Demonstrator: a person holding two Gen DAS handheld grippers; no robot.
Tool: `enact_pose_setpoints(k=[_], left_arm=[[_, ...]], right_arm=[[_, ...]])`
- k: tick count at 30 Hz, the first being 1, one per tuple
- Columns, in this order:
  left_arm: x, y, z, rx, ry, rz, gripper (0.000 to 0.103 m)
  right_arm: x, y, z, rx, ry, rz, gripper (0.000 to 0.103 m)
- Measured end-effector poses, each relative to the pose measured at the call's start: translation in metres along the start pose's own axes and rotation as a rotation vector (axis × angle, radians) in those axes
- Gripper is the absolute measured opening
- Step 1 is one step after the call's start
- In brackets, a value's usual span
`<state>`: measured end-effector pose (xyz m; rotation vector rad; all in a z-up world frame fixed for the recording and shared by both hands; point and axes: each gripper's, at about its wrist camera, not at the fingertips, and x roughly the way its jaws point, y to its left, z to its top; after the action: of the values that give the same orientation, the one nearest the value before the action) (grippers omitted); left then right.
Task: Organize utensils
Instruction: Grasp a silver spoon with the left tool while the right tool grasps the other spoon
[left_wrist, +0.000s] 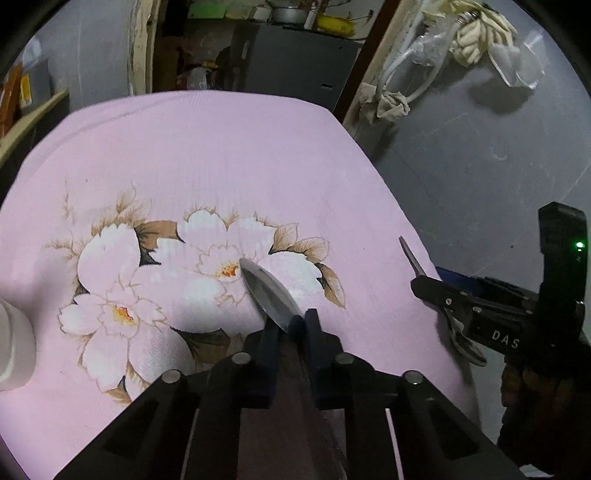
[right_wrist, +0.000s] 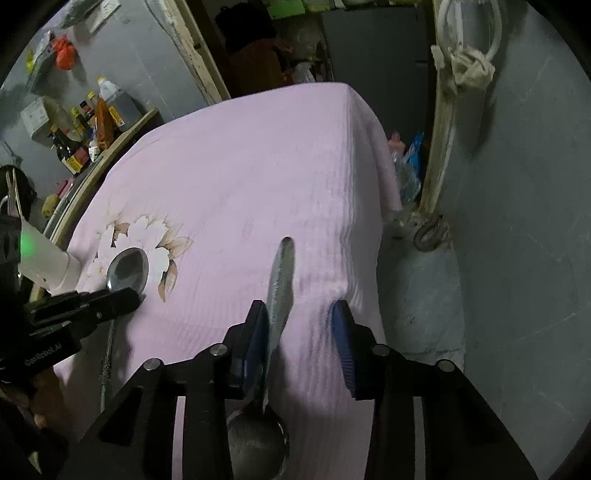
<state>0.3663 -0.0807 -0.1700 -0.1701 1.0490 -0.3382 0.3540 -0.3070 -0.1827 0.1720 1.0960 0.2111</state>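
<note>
My left gripper is shut on a steel spoon, bowl pointing forward over the pink flowered cloth. The same spoon and the left gripper show at the left of the right wrist view. My right gripper stands open over the cloth. A second steel spoon lies along its left finger, handle pointing forward, bowl near the camera. The right gripper with that handle shows at the right of the left wrist view.
A white container stands at the cloth's left edge. A shelf with sauce bottles is at the left. The table's right edge drops beside a grey wall and a wooden door frame.
</note>
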Motion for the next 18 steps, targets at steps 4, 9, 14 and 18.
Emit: enact_pose_setpoints(k=[4,9,14,18], left_arm=[[0.003,0.0,0.001,-0.032,0.016,-0.027,0.005],[-0.002,-0.01,-0.003,-0.018,0.013,-0.035,0.003],[-0.01,-0.013,-0.008,-0.024,0.011,-0.049,0.003],[-0.018,-0.01,-0.011,-0.05,-0.003,-0.053,0.003]], right_arm=[[0.002,-0.003,0.001,0.021,0.035,0.0,0.019],[-0.003,-0.013,-0.003,0.098,0.047,0.031,0.008],[-0.009,-0.011,-0.008,0.117,0.036,0.054,0.008],[-0.021,-0.011,-0.016,0.148,0.009,0.097,0.008]])
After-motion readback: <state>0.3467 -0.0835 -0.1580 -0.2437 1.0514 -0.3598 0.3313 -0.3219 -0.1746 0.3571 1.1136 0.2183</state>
